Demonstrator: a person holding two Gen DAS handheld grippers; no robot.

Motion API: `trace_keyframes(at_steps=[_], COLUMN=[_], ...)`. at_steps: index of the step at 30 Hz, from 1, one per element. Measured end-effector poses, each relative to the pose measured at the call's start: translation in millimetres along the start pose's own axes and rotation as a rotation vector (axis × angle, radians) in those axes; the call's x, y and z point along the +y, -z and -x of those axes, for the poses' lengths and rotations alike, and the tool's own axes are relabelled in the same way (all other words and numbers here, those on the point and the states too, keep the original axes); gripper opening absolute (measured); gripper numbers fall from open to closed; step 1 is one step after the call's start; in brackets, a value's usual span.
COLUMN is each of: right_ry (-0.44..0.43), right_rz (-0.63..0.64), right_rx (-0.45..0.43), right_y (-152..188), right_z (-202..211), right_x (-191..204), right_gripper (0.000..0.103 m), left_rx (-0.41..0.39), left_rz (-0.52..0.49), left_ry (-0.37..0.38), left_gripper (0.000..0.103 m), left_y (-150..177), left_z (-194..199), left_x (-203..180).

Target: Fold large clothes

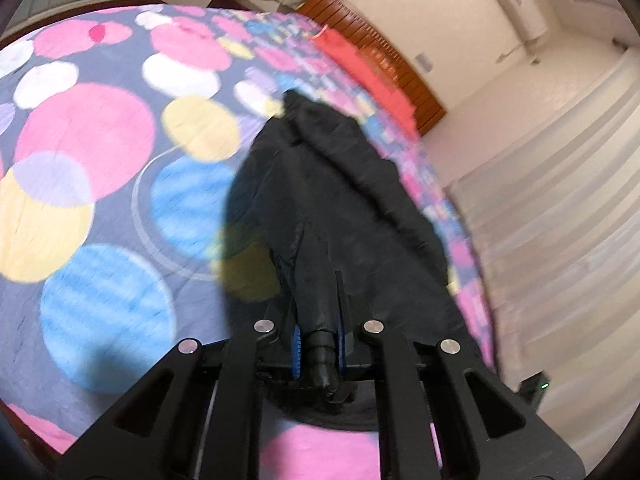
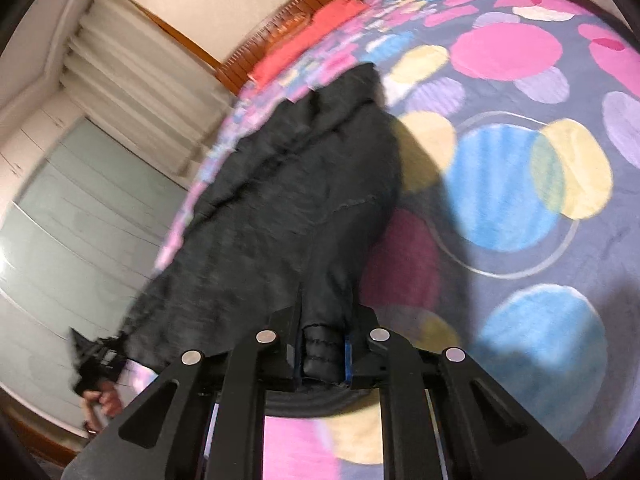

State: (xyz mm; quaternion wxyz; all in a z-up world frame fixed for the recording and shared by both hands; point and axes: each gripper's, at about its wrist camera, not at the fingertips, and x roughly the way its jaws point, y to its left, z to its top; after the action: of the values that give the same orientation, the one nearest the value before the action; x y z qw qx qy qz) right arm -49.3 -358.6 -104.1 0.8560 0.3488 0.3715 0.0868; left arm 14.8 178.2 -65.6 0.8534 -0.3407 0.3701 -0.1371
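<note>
Left wrist: left gripper (image 1: pixel 318 344) clamped on black garment (image 1: pixel 340 184)

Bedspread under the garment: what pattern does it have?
The bedspread is grey with large overlapping pink, blue, yellow, lilac and white circles, clearest in the left wrist view.

The left gripper (image 1: pixel 318 320) sits low in the frame, its two fingers (image 1: pixel 297 344) closed on a bunched edge of the black garment (image 1: pixel 320 184); blue pads show on either side of the pinched fold; the dark cloth stretches away from the fingers toward the far side of the bed (image 1: pixel 80 128), which is covered in a grey spread with pink, blue, yellow and white circles; a red item (image 1: pixel 360 68) (blurred) lies near the wooden headboard (image 1: pixel 384 48); pale curtains (image 1: pixel 552 184) fill the right side.
</note>
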Motion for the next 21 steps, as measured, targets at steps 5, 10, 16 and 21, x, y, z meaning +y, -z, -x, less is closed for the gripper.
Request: trace_keyframes(at_steps=[5, 10, 16, 21], right_ry=[-0.133, -0.199, -0.218, -0.202], right_rz=[-0.007, 0.011, -0.015, -0.044], right_rx=[-0.042, -0.109, -0.173, -0.192], right_y=[-36.3, -90.0, -163.1, -225.8], right_z=[0.9, -7.3, -40.1, -79.1], right_x=[19.8, 42.9, 54.6, 59.3], right_gripper=[0.013, 0.013, 0.013, 0.013], left_rx=[-0.06, -0.106, -0.136, -0.131], left_rz=[-0.047, -0.105, -0.119, -0.126], left_ry=[0.056, 0.064, 0.026, -0.038], left_gripper=[0.011, 0.011, 0.011, 0.011], left_y=[-37.4, -82.8, -148.4, -203.3], left_z=[2.8, -14.3, -61.5, -116.0], left_x=[-30.9, -63.4, -83.8, -92.9])
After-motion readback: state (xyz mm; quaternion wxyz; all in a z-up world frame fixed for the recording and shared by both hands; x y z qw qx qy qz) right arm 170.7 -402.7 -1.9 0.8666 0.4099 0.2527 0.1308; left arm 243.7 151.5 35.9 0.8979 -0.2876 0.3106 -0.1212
